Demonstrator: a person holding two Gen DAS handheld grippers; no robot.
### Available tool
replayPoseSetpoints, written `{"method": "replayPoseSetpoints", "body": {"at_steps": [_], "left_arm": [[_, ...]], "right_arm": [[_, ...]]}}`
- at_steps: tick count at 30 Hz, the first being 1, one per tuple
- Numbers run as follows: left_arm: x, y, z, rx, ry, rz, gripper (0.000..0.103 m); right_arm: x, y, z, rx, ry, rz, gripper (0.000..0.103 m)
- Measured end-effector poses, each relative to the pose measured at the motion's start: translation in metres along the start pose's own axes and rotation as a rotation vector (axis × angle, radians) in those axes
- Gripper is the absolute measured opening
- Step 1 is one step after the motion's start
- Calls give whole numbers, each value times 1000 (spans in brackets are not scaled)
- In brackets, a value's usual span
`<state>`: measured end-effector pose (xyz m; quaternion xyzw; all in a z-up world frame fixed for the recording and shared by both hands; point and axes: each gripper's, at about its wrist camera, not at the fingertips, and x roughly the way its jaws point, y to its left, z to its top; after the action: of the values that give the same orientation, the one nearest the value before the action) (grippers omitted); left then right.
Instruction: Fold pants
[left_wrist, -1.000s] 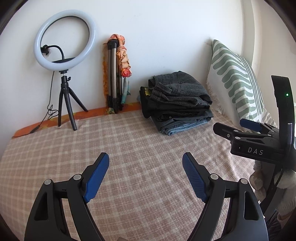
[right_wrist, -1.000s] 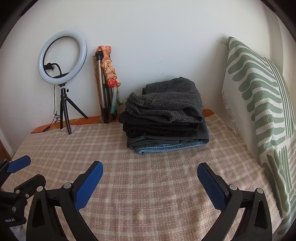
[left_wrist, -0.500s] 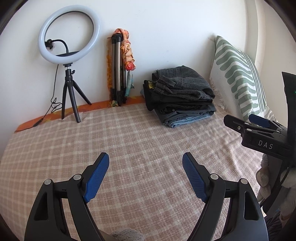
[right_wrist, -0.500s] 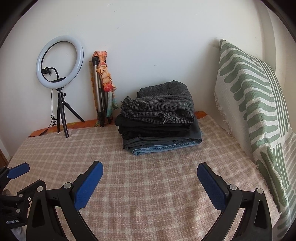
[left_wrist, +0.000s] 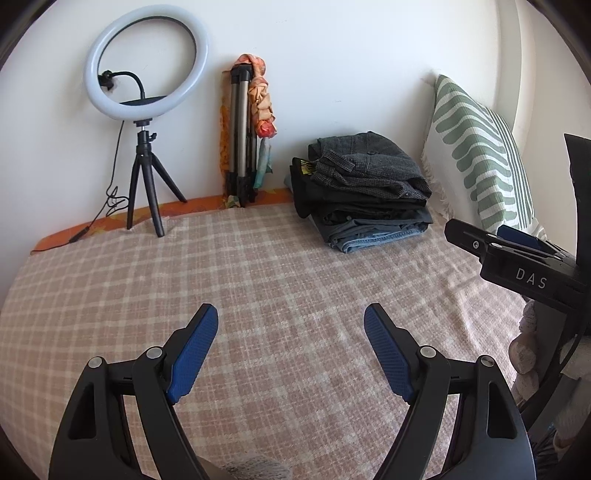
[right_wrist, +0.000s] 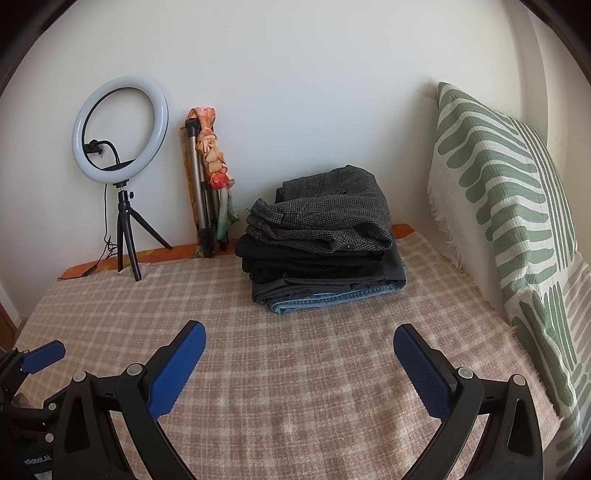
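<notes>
1. Both grippers have drawn back from the stack of folded pants, which looks smaller than a second ago
2. Left of the stack: a smooth ring light, then a metal tripod
3. Left gripper and right gripper: jaws spread, empty
4. The stack, coarse tweed over denim, sits on the checked blanket
5. Right of it: a ribbed striped pillow
6. No loose pair shows; fetch one, lay it flat

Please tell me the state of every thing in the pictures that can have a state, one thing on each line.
Left gripper with blue pads: open, holding nothing.
Right gripper with blue pads: open, holding nothing.
Stack of dark grey, black and blue denim pants: folded, piled on the checked bedspread.
White ring light on black tripod: standing upright; lit or not, unclear.
Silver tripod: collapsed, leaning against the wall.
Green-striped pillow: propped upright.
</notes>
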<state>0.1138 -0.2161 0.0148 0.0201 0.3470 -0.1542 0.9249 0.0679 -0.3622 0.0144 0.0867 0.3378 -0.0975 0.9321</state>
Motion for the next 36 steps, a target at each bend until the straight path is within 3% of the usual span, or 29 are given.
{"method": "replayPoseSetpoints", "body": {"at_steps": [36], "left_arm": [[-5,1,-3,6,-4,10,82]], "right_arm": [[6,6,-3,-20,1,7,103]]}}
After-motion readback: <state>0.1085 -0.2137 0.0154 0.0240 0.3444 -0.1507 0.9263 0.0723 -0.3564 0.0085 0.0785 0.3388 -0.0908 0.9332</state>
